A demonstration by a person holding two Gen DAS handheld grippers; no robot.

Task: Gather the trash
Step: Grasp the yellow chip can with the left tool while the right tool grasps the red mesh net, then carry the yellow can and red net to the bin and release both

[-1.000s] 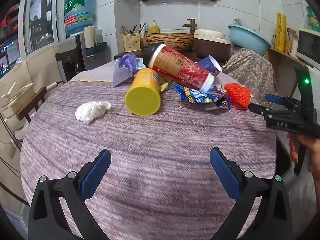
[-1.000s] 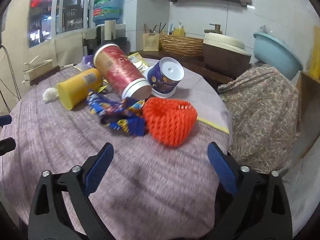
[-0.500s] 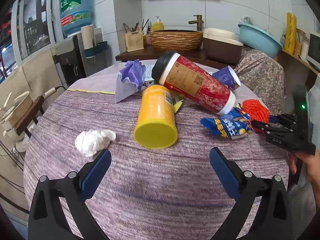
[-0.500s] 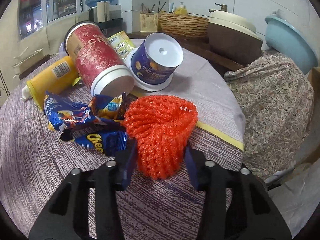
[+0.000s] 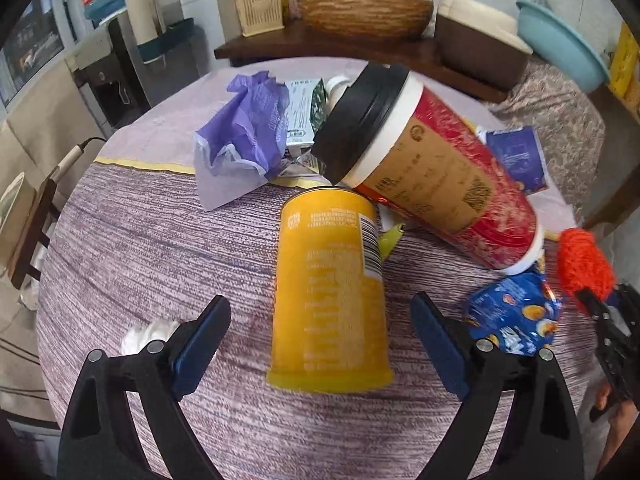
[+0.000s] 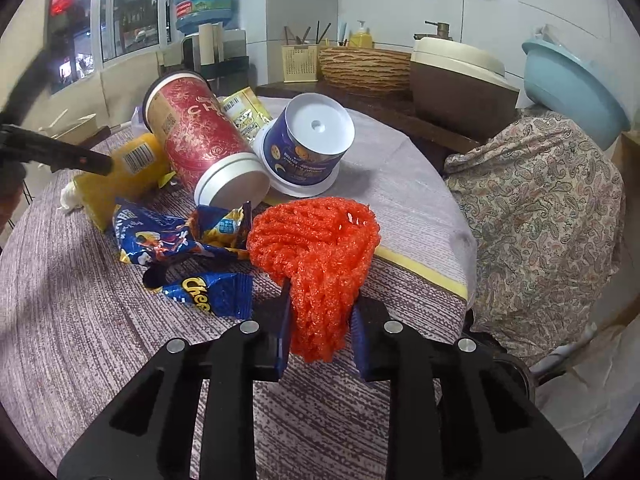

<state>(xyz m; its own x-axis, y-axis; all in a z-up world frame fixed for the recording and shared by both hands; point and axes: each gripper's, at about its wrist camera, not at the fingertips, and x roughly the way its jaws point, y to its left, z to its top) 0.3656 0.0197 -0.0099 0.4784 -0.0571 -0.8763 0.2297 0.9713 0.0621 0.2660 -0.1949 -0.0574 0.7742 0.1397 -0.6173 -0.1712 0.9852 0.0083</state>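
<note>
Seemingly right tongs (image 6: 322, 330) tight around orange net (image 6: 316, 248).

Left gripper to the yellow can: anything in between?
Nothing visible. The left gripper is open with the yellow can lying on its side between the fingers, base end nearest. The red cup leans over its far end; the white tissue sits outside the left finger.
</note>
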